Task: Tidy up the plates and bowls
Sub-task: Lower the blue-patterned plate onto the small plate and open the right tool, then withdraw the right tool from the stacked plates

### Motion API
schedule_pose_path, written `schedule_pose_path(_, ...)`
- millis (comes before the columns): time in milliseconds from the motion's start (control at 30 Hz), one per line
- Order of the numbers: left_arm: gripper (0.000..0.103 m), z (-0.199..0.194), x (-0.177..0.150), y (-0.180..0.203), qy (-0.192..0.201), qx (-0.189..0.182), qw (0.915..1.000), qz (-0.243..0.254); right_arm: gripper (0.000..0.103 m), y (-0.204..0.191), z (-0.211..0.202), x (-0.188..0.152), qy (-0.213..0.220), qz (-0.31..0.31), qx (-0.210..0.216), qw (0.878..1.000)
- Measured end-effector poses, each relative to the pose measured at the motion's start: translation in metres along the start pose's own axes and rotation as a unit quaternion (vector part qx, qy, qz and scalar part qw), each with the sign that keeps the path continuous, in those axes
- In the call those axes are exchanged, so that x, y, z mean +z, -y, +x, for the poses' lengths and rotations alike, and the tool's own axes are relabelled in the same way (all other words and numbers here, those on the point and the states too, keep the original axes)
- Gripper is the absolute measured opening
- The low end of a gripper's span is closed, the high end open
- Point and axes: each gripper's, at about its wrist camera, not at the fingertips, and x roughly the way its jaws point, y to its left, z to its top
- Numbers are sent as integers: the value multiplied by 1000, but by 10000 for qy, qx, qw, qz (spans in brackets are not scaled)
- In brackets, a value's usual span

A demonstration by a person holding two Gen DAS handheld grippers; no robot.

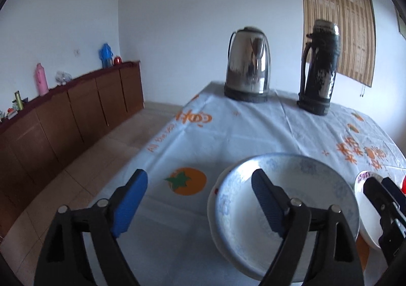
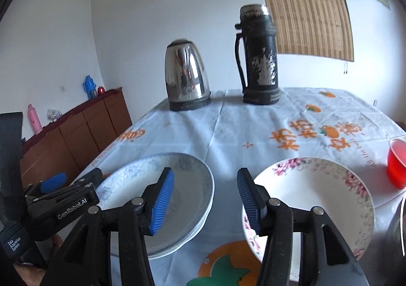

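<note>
I have both sets of fingers spread wide and empty; left gripper beside the blue plate stack, right gripper between that stack and the floral plate; I'd grip the floral rim squarely before stacking it.

On the table, two plates lie side by side, kettle and flask standing behind them
</note>
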Motion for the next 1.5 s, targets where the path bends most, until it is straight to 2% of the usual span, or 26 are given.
schedule_pose_path(167, 96, -15, -1, 1, 202, -18, 9997, -116, 56, 5, -17, -5, 81, -38, -57, 9999)
schedule_pose_path(333, 101, -30, -7, 7, 378, 193, 9990, -114, 56, 22, -34, -12, 125, 116, -168, 9997)
schedule_pose_path(967, 102, -68, -37, 36, 352, 211, 9992, -18, 56, 70, -76, -27, 325, 315, -540, 9975)
schedule_pose_path(1500, 103, -83, -57, 55, 54, -19, 9999, 148, 56, 91, -99, -34, 342, 487, -645, 9961)
